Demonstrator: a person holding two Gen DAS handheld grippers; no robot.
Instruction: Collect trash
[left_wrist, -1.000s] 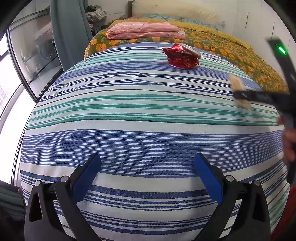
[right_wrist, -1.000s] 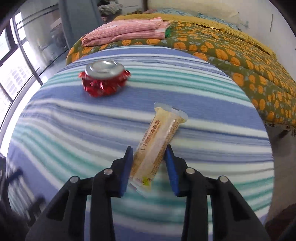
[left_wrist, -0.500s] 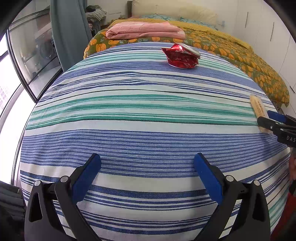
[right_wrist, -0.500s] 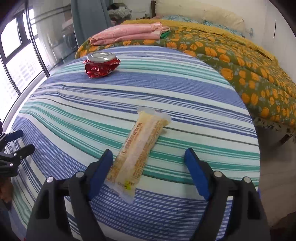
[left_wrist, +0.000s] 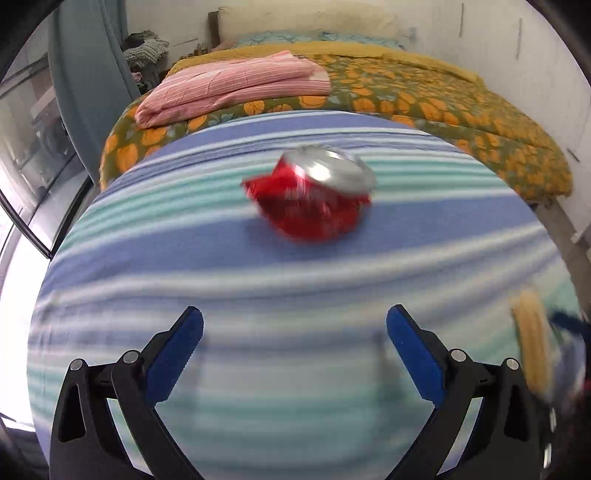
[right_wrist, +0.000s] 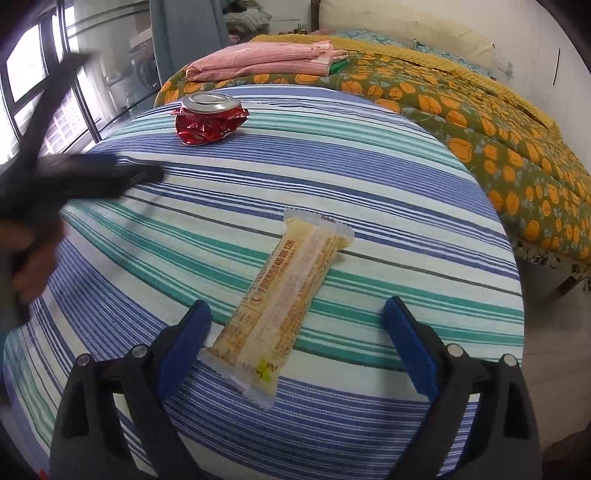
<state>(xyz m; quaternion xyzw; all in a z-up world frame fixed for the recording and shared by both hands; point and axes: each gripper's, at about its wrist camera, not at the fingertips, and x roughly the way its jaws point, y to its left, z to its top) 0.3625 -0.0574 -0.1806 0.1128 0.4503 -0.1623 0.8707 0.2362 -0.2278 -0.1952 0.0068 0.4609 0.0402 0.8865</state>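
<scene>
A crushed red can (left_wrist: 314, 195) with a silver top lies on the striped cloth, straight ahead of my open, empty left gripper (left_wrist: 294, 325); it also shows in the right wrist view (right_wrist: 207, 120) at the far left. A yellow snack wrapper (right_wrist: 280, 299) lies flat on the cloth between the jaws of my open right gripper (right_wrist: 296, 319), untouched. The wrapper shows blurred in the left wrist view (left_wrist: 532, 347) at the right edge. The left gripper (right_wrist: 140, 173) appears blurred at the left of the right wrist view.
The striped cloth (right_wrist: 332, 177) covers a round-looking surface. Behind it is a bed with an orange-flowered quilt (right_wrist: 498, 122) and folded pink bedding (left_wrist: 236, 85). A grey curtain (left_wrist: 88, 81) and window glass stand at the left.
My right gripper opened and let the wrapper down onto the cloth. My left gripper has moved forward toward the red can, which now looks much nearer.
</scene>
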